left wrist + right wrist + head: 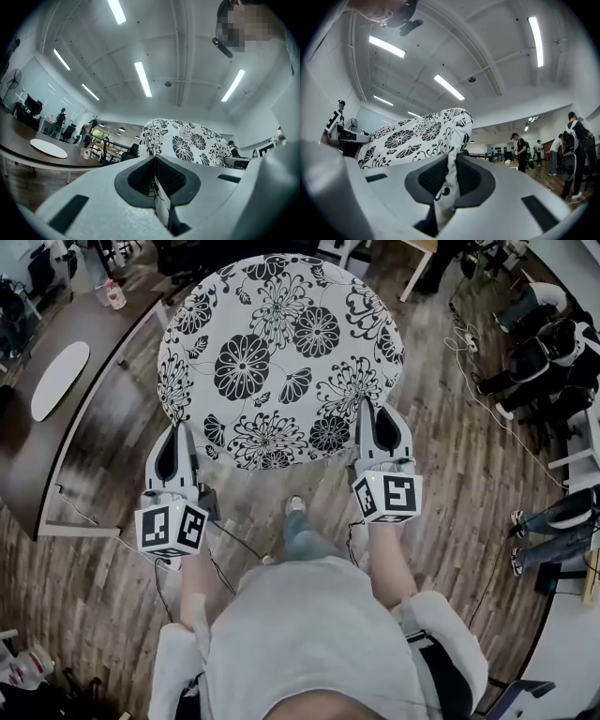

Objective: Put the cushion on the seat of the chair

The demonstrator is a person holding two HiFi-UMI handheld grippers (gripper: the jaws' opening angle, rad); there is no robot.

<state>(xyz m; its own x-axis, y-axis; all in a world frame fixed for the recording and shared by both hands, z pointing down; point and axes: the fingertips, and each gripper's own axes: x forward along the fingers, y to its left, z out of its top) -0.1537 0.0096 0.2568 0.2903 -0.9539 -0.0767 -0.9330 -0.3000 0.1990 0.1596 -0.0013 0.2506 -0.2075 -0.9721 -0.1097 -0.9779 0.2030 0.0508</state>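
Observation:
A round cushion [281, 352], white with black flowers, is held up flat in front of me and fills the upper middle of the head view. My left gripper [177, 430] is shut on its near left edge, and my right gripper [376, 407] is shut on its near right edge. In the left gripper view the cushion [187, 140] rises beyond the left gripper [155, 177], with a fold of fabric pinched between the pads. In the right gripper view the patterned cloth [417, 136] runs down into the right gripper [449, 180]. No chair seat shows; the cushion hides what lies under it.
A dark curved table [37, 446] stands at the left with a white oval board [59, 379] and a small bottle [114, 294]. Seated people's legs [553, 521] and chairs line the right side. Cables [234, 540] trail over the wood floor near my shoe [295, 506].

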